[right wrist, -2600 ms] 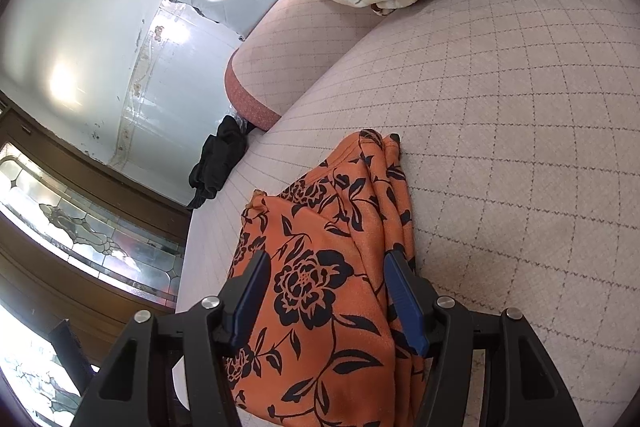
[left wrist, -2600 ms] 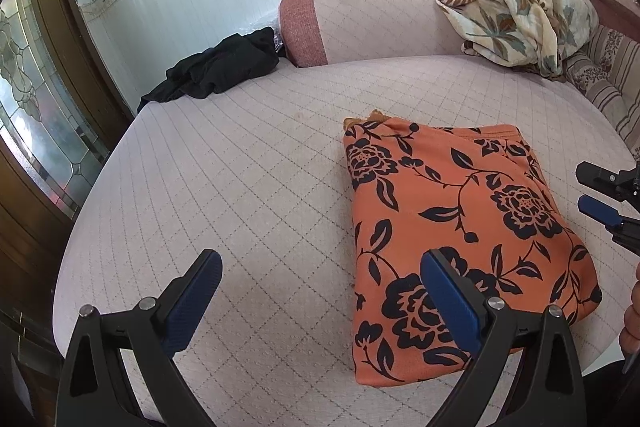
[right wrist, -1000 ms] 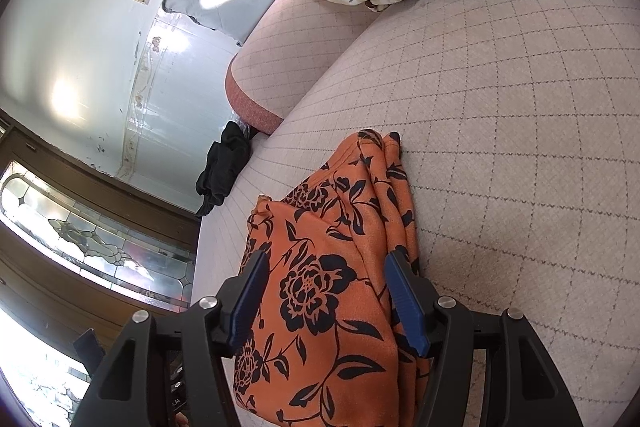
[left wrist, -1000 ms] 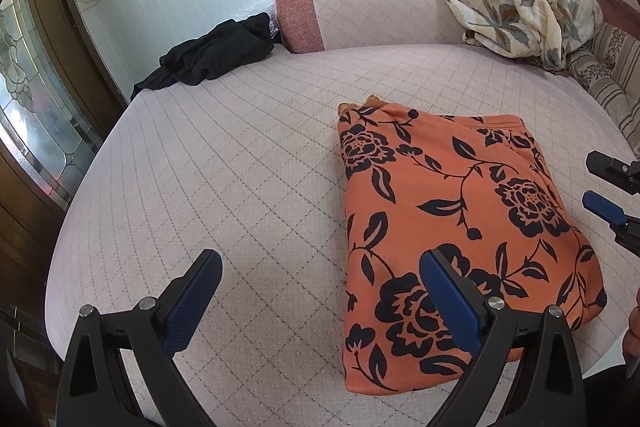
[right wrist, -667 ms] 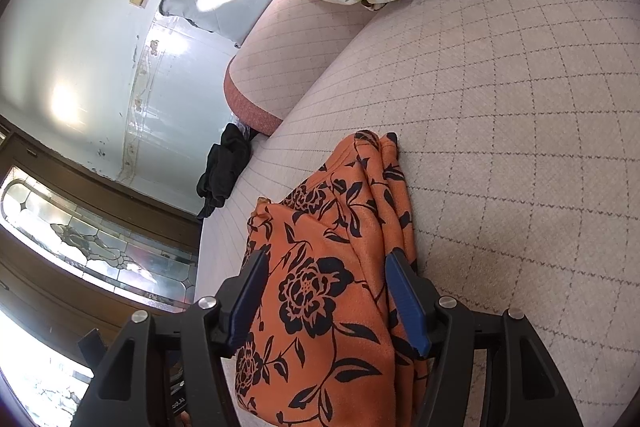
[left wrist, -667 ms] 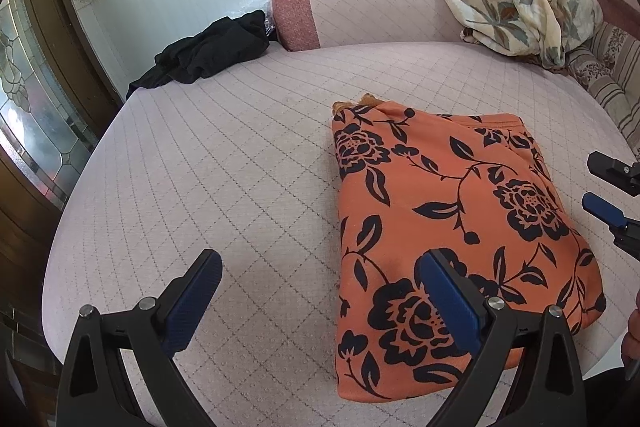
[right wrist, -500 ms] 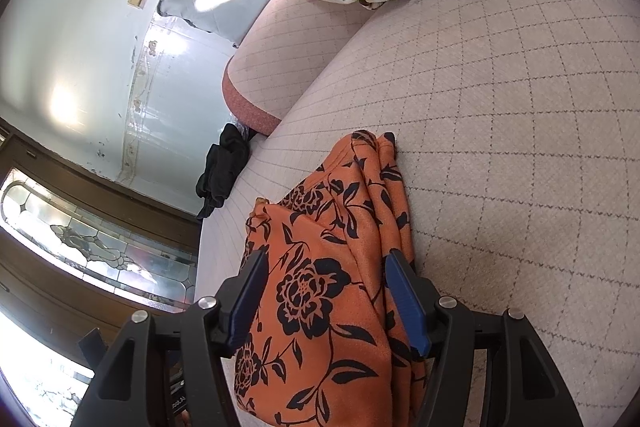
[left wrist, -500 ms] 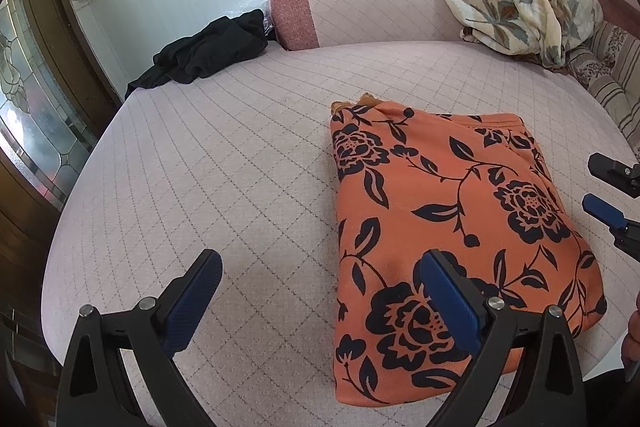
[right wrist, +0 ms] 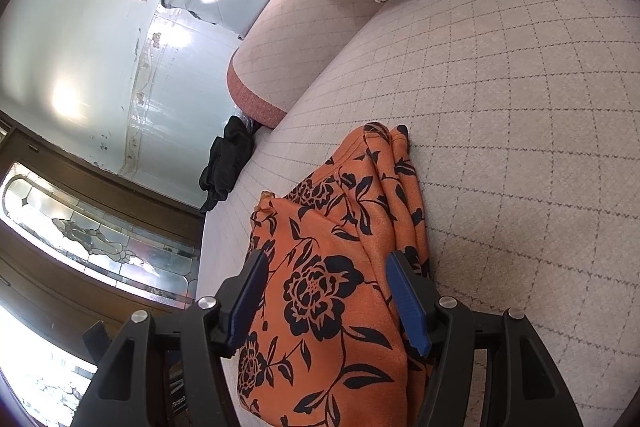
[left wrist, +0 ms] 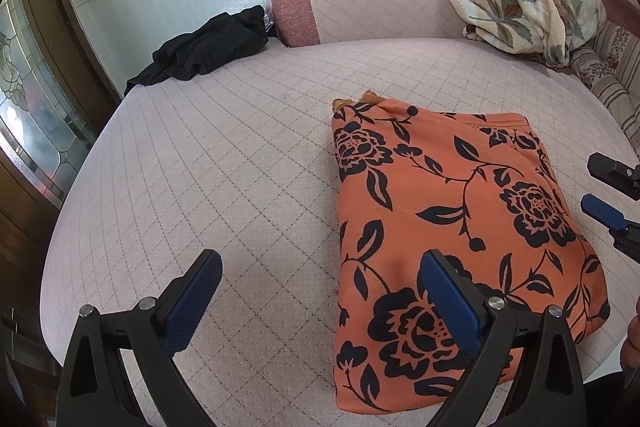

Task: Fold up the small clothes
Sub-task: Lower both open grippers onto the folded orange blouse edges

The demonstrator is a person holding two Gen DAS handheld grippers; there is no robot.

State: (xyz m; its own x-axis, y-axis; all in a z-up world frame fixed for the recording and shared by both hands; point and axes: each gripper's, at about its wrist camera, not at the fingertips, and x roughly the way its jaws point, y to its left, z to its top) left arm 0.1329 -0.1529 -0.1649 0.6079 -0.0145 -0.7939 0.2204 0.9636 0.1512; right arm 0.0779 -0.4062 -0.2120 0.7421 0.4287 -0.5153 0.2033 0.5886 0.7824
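Quilted pink sofa (left wrist: 240, 155), stained-glass door (right wrist: 92, 231)

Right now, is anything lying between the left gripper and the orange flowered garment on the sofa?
Nothing visible. The left gripper hangs open at the near left edge of the orange garment, one finger already over it; only bare sofa cushion lies below.

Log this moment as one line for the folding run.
orange floral cloth: folded, flat on sofa seat | left hand-held gripper: open, empty | right hand-held gripper: open over cloth edge
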